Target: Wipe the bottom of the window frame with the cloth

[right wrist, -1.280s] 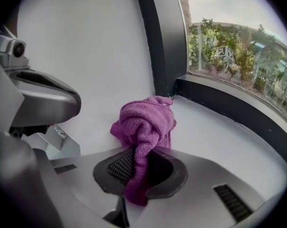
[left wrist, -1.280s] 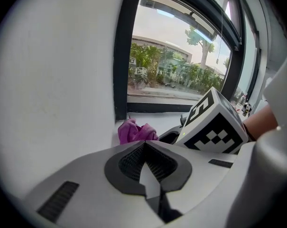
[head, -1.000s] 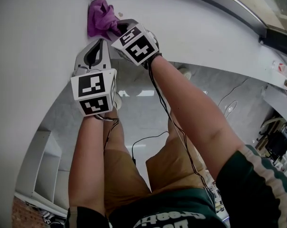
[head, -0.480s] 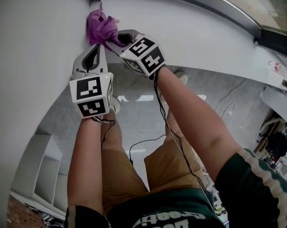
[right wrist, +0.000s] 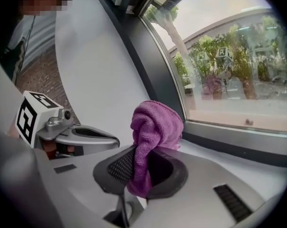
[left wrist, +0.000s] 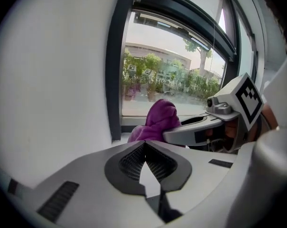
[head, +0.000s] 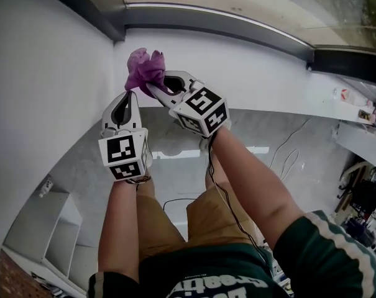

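The right claw (head: 154,88), clamped on the bunched purple cloth (head: 144,67), has pulled near, off the corner of the dark window frame (head: 194,15). Wiping seems paused. The left claw (head: 126,97) is closed, empty.

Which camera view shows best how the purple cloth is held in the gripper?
The right gripper view: the crumpled purple knitted cloth stands close up, pinched between the right gripper's jaws. The head view shows it small, from above, at that gripper's tip. The left gripper view shows only its upper bunch, the grip hidden.
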Motion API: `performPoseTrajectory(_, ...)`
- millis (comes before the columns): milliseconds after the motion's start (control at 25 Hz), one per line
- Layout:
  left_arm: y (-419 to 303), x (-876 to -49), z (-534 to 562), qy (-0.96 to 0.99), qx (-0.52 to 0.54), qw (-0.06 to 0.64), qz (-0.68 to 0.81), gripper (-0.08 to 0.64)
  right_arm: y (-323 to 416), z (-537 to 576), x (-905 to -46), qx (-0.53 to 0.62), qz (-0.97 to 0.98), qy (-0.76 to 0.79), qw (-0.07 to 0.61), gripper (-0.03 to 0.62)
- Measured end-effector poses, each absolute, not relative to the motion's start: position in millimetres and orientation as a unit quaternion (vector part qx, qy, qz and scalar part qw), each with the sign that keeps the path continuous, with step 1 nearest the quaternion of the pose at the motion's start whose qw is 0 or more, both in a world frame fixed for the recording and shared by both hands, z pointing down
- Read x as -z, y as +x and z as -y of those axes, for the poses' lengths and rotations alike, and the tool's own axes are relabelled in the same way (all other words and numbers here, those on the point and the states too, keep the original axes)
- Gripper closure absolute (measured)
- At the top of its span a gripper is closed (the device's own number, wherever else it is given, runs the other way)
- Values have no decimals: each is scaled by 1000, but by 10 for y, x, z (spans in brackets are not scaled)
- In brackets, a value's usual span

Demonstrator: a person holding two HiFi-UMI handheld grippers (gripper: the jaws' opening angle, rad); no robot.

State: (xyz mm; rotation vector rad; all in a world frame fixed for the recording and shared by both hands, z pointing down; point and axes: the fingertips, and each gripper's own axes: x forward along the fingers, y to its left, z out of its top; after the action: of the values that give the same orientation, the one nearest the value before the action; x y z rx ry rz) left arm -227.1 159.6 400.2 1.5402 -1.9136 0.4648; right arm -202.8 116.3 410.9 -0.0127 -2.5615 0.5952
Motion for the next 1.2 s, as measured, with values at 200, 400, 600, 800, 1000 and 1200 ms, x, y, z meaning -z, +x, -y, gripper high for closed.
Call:
performPoseTrajectory(200, -2074, -3427, -1382, 600, -161, 289, 728, 551, -1694, -1020, -3430, -193, 953, 16, 233, 532)
performPoseTrajectory(400, -1853, -2828, -1152, 622, -161, 265, 719, 551, -1392, -877, -2729, -170, 962, 40, 208, 532)
performPoseTrajectory(600, -1575, -2129, -986, 655, -164, 224, 703, 551, -1117, -825, -2003, -152, 971, 49, 180, 532)
performPoseTrajectory(800, -1270, -1523, -820, 685, -164, 186, 685, 551, -829, -694, -1415, -113, 978, 64, 162, 531)
performPoseTrajectory(1000, -938, -1146, -796, 720, -170, 144, 658, 551, -579, -743, -919, -89, 982, 78, 148, 532)
performPoseTrajectory(1200, -759, -762, -773, 734, -184, 122, 642, 551, -364, -732, -549, -69, 985, 95, 126, 532)
